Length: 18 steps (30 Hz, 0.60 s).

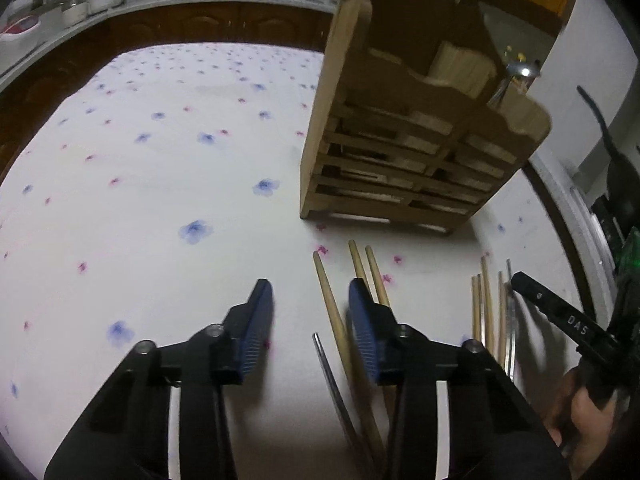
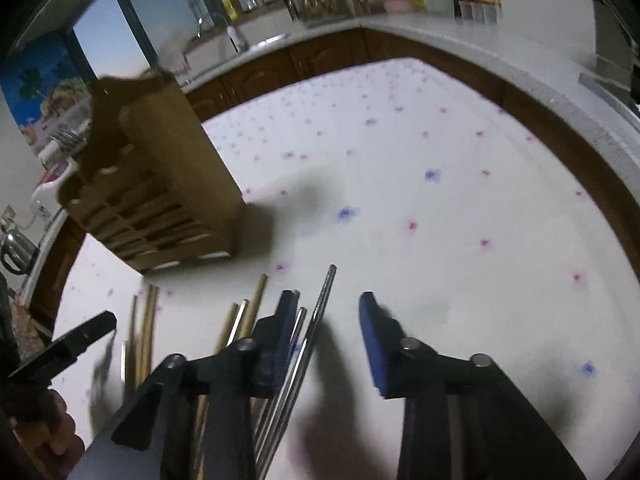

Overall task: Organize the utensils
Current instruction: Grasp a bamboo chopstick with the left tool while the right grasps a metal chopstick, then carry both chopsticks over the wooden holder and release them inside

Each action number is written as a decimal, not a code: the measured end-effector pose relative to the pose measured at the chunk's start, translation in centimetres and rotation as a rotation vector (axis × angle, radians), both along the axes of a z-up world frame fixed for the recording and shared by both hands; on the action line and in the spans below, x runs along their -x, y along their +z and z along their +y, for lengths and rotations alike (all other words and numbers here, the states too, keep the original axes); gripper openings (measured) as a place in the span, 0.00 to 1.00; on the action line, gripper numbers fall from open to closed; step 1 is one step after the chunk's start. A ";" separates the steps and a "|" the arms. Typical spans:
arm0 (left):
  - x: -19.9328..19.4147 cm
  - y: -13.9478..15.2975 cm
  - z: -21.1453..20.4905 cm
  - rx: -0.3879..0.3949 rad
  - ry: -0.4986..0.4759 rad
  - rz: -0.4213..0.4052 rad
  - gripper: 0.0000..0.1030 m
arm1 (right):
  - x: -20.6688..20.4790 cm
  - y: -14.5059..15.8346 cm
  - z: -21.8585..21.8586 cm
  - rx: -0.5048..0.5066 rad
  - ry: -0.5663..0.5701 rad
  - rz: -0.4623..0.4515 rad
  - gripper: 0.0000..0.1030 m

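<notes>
Chopsticks lie loose on the desk point(image 1: 168, 184), wooden and steel mixed, tips toward the wooden utensil rack point(image 1: 404, 128).

Left gripper point(image 1: 310, 312): fingers apart, pads pressing on nothing. One wooden chopstick point(image 1: 334, 316) and one steel chopstick point(image 1: 332, 380) lie in the gap, close to the right-hand finger; two more wooden sticks point(image 1: 370, 268) run just outside that finger. Further right, well apart, a second bundle point(image 1: 486, 312).

Right gripper point(image 2: 328, 320): fingers apart, nothing clamped. Steel chopsticks point(image 2: 316, 328) run up the gap, hugging the left-hand finger; wooden ones point(image 2: 248, 316) lie outside it, toward the rack. The far side of the gap is bare flowered cloth.

Rack stands beyond both sets of fingertips, upright, its slots already partly filled; contents hard to make out.

Step, as I read it: pick-up stage, both hands over the sticks, nothing lifted yet.

Next move calls for lowering each pair until the pads straddle a stick, centring it, then squeezing. Thin round sticks may roll or slip sideways. Sorting wood from steel seems likely.
</notes>
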<state>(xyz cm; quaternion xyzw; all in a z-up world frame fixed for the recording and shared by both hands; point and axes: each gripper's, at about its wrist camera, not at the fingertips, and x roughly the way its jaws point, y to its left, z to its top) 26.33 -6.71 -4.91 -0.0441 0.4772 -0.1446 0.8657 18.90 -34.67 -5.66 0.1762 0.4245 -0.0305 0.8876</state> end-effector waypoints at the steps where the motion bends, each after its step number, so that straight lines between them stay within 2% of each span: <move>1: -0.3 -0.4 -0.3 -0.007 -0.009 0.017 0.29 | -0.4 -0.3 0.1 0.008 0.002 0.016 0.24; 2: -0.5 -0.7 -0.5 -0.013 -0.017 0.028 0.24 | -0.5 -0.5 0.3 0.018 0.004 0.017 0.24; 8: 0.0 -0.8 -3.3 -0.189 -0.052 -0.032 0.22 | -1.3 -0.4 2.1 0.157 0.051 0.029 0.21; 9: 0.1 -0.8 -3.7 -0.209 -0.062 -0.042 0.20 | -1.4 -0.4 2.6 0.185 0.063 0.027 0.19; 10: 0.2 -0.8 -4.1 -0.222 -0.074 -0.049 0.14 | -1.5 -0.4 2.8 0.199 0.068 0.026 0.15; 11: 0.2 -0.8 -4.4 -0.222 -0.081 -0.050 0.09 | -1.6 -0.5 3.0 0.221 0.069 0.030 0.12; 14: 0.2 -0.8 -4.5 -0.212 -0.078 -0.048 0.08 | -1.7 -0.2 3.4 0.244 0.077 0.029 0.08; 18: 0.2 -0.2 -3.4 -0.113 -0.073 -0.017 0.06 | -1.2 0.1 2.1 0.153 0.069 0.014 0.04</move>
